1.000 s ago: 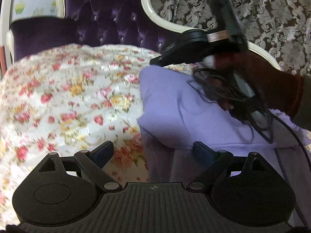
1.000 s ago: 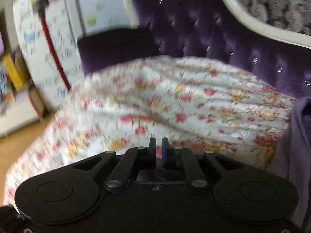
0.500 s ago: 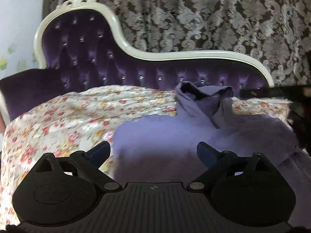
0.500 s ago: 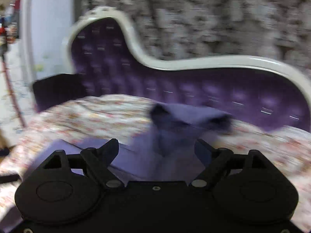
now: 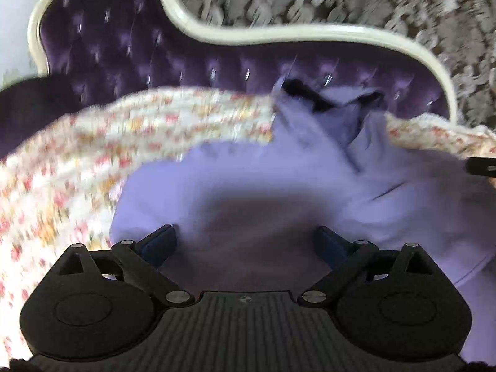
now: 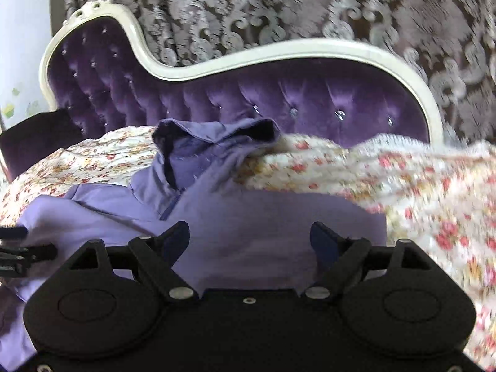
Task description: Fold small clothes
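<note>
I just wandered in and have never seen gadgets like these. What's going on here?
A person is holding a two-finger tool in each hand, folding a small lilac garment that lies on a floral cover over a purple tufted sofa. Right now both the left gripper and the right gripper have their fingers spread open just above the near part of the cloth, gripping nothing. The garment looks rumpled, with its collar end toward the sofa back, so the folding isn't finished.

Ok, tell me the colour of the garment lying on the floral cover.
Plain lavender purple garment, darker inside its collar; clearest in the right wrist view.
</note>
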Demonstrator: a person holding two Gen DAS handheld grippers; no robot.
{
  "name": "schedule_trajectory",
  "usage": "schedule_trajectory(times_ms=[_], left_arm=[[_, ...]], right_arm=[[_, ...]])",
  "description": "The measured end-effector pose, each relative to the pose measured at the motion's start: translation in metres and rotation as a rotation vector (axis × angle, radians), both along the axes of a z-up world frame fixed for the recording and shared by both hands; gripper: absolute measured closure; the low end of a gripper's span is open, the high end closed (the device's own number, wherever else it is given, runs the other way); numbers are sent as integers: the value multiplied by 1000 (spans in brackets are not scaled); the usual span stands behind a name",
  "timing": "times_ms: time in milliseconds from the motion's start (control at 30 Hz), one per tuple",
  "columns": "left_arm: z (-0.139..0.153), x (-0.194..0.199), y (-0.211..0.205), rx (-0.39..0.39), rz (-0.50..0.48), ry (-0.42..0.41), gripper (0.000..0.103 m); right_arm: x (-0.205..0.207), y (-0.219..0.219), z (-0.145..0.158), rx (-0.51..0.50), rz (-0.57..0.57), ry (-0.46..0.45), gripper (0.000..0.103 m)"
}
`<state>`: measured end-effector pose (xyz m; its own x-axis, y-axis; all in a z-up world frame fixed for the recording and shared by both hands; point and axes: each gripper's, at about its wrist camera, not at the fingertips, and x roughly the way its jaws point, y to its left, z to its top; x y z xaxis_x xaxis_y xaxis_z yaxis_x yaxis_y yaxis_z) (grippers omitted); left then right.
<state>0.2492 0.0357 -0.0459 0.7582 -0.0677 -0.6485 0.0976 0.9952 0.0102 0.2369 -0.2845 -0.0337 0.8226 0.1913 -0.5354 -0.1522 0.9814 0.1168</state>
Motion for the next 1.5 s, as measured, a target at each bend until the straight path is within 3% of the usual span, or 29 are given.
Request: schedule_trajectory(times_ms=[267, 367, 400, 433, 467, 533, 600, 667, 833, 967, 1067, 1133, 1200, 1267, 1400, 1500], left_arm=[[-7, -2, 6, -29, 17, -2, 0], [-8, -2, 6, -39, 24, 0, 0], [-9, -1, 6, -38, 25, 0, 0], [-8, 0, 6, -36, 25, 1, 0], [-8, 0, 6, -36, 25, 3, 0], [-8, 0, 6, -39, 25, 5, 0], [-7, 1, 6, -41, 26, 5, 0], [-7, 0, 7, -43, 27, 2, 0], [-8, -1, 6, -46, 33, 1, 0], [-7, 0, 4, -38, 34, 4, 0], [-4, -1, 0, -11, 40, 11, 0], [-2, 1, -2, 3, 42, 19, 0], [-3, 1, -3, 7, 46, 25, 0], [-3, 1, -4, 12, 51, 29, 0], [3, -1, -7, 37, 54, 42, 0], [16, -6, -11, 51, 27, 44, 0]], right_arm=[[-21, -37, -13, 85, -57, 9, 20], [-24, -39, -12, 91, -46, -13, 41], [-22, -37, -12, 86, -29, -8, 54], [-20, -35, -12, 88, -17, 6, 81], [-18, -34, -12, 84, -21, 15, 88], [-20, -34, -8, 90, -16, 6, 90], [-29, -38, -1, 116, -12, -25, 90], [-36, -40, 3, 75, -13, -30, 91], [-33, -49, -32, 48, -33, 113, 91], [-36, -42, -32, 5, -40, 92, 87], [-38, -41, -26, -2, -52, 79, 81], [-40, -42, -23, 3, -63, 69, 61], [-43, -44, -19, 8, -72, 55, 51], [-45, -44, -14, 7, -79, 44, 47], [-46, -44, 1, 15, -69, 6, 29], [-43, -40, 18, 13, -35, -25, 29]])
